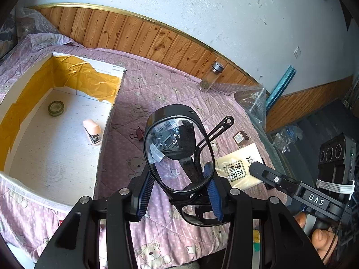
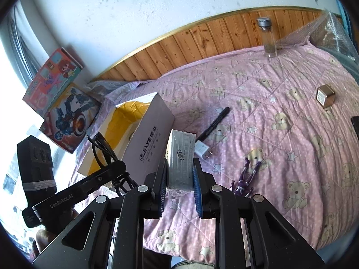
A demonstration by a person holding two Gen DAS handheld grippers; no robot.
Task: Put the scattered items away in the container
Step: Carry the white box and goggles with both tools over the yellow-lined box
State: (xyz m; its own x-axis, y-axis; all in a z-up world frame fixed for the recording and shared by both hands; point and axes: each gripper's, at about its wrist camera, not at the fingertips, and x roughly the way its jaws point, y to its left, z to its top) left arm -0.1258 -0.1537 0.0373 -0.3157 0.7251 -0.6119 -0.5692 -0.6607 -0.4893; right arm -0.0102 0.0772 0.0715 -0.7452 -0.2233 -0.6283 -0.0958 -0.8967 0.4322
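Blue-padded fingers (image 1: 147, 192) of the left gripper (image 1: 179, 192) clamp a pair of black-framed glasses (image 1: 177, 154), held above the pink bear-print bedspread (image 1: 139, 85), just right of the open white box (image 1: 112, 109). Inside the box lie a tape roll (image 1: 56, 108) and a pink stapler (image 1: 92, 131). A binder clip (image 1: 137, 133) sits on the bedspread beside the box wall.

Right gripper (image 2: 180, 180) grasps a wrapped tissue pack (image 2: 181, 157), positioned near the box's long side. On the bedspread ahead lie a black pen (image 2: 214, 122), a white plug adapter (image 2: 202, 150), a purple figurine (image 2: 246, 177), a small cube box (image 2: 325, 96) and an upright glass bottle (image 2: 268, 37).
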